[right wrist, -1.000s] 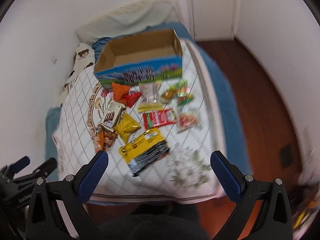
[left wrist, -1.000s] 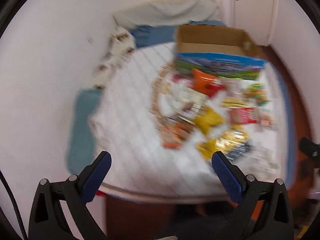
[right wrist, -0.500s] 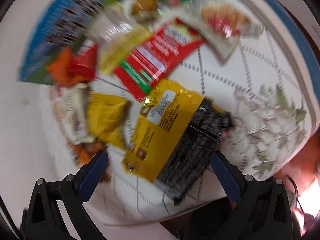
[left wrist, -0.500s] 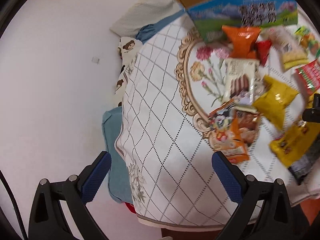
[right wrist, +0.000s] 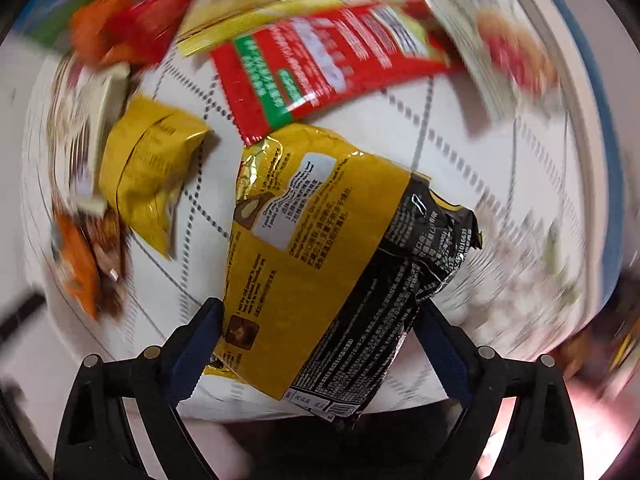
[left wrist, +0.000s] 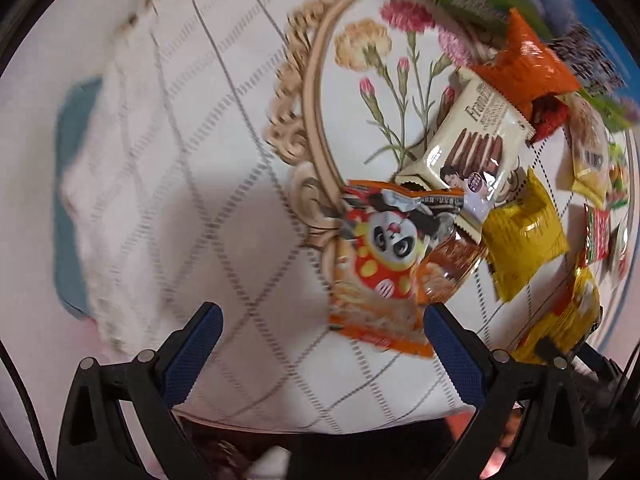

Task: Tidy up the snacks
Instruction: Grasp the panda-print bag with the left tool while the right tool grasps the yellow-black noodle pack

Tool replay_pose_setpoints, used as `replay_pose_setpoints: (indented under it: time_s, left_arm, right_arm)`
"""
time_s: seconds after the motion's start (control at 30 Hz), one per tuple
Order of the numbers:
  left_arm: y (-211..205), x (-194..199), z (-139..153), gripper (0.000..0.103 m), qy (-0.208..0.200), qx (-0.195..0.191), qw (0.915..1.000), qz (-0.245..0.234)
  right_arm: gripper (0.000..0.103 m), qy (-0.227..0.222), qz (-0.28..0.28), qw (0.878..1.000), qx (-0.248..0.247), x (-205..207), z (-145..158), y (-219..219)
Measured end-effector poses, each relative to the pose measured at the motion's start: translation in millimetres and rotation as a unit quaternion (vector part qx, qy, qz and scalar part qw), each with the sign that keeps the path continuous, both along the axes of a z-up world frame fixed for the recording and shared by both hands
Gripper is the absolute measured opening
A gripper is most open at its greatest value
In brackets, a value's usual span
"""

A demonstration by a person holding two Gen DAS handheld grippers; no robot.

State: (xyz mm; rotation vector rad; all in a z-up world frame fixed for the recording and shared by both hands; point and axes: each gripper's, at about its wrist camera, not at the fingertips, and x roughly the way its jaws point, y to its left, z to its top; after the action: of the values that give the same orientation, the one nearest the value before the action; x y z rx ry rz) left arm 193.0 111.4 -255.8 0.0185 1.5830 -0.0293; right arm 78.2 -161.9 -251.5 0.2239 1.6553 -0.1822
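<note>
Snack packets lie on a quilted white bedcover [left wrist: 168, 184]. In the left wrist view my left gripper [left wrist: 320, 322] is open, low over the cover, with an orange panda packet [left wrist: 384, 264] just ahead of its right finger. A cream wafer packet [left wrist: 472, 152] and a small yellow packet [left wrist: 524, 232] lie beyond. In the right wrist view my right gripper [right wrist: 318, 318] is open, its fingers on either side of a large yellow-and-black packet [right wrist: 332, 256] lying on the cover. A red-and-green packet [right wrist: 320, 68] lies behind it.
A printed cardboard box [left wrist: 520, 8] stands at the far edge of the snacks. An orange packet [left wrist: 524, 68] and a red one [left wrist: 550, 116] lie before it. The bed's near edge runs just under both grippers. More packets lie at the right.
Both grippers have moved down and forward, close to the bed. The left now faces the panda packet; the right now straddles the yellow-and-black packet. Both stay open.
</note>
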Motion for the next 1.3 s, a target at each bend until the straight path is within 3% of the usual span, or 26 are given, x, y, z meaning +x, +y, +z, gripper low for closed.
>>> replay_pose_setpoints:
  time_s: [0.13, 0.27, 0.33, 0.4, 0.67, 0.77, 0.9, 0.97, 1.07, 1.3]
  left_arm:
    - [-8, 9, -32, 0.103, 0.03, -0.027, 0.9992, 0.007]
    - [-16, 9, -54, 0.092, 0.032, -0.022, 0.9992, 0.01]
    - [-14, 3, -56, 0.079, 0.024, -0.043, 0.9986, 0.023]
    - [-14, -8, -50, 0.06, 0.017, -0.056, 0.9979, 0.027]
    - [1, -74, -50, 0.059, 0.005, -0.009, 0.9997, 0.02]
    - [7, -95, -66, 0.059, 0.021, -0.01, 0.9996, 0.018]
    - [1, -104, -85, 0.063, 0.015, -0.013, 0.9997, 0.013]
    - [-3, -103, -94, 0.064, 0.006, -0.009, 0.9999, 0.004]
    - [-4, -98, -108, 0.064, -0.005, -0.014, 0.9999, 0.001]
    - [2, -110, -95, 0.053, -0.025, -0.026, 0.9992, 0.019]
  right_arm:
    - [0.096, 0.001, 0.105, 0.994, -0.042, 11, 6, 23]
    - [0.099, -0.02, 0.121, 0.991, -0.047, 16, 13, 37]
    - [0.099, -0.028, 0.091, 0.995, -0.036, 17, 35, 38]
    - [0.1, -0.036, 0.053, 0.998, -0.023, 12, 43, 35]
    - [0.099, -0.028, -0.061, 0.998, -0.01, 1, 31, 44]
    - [0.09, -0.018, -0.006, 0.999, -0.038, 3, 24, 81]
    - [0.089, -0.017, 0.114, 0.992, -0.043, -5, 28, 133]
    - [0.09, -0.014, 0.145, 0.988, -0.045, -14, 25, 153]
    - [0.091, -0.016, 0.12, 0.992, -0.037, -21, 23, 163]
    - [0.088, -0.034, 0.047, 0.998, -0.001, -55, 43, 149]
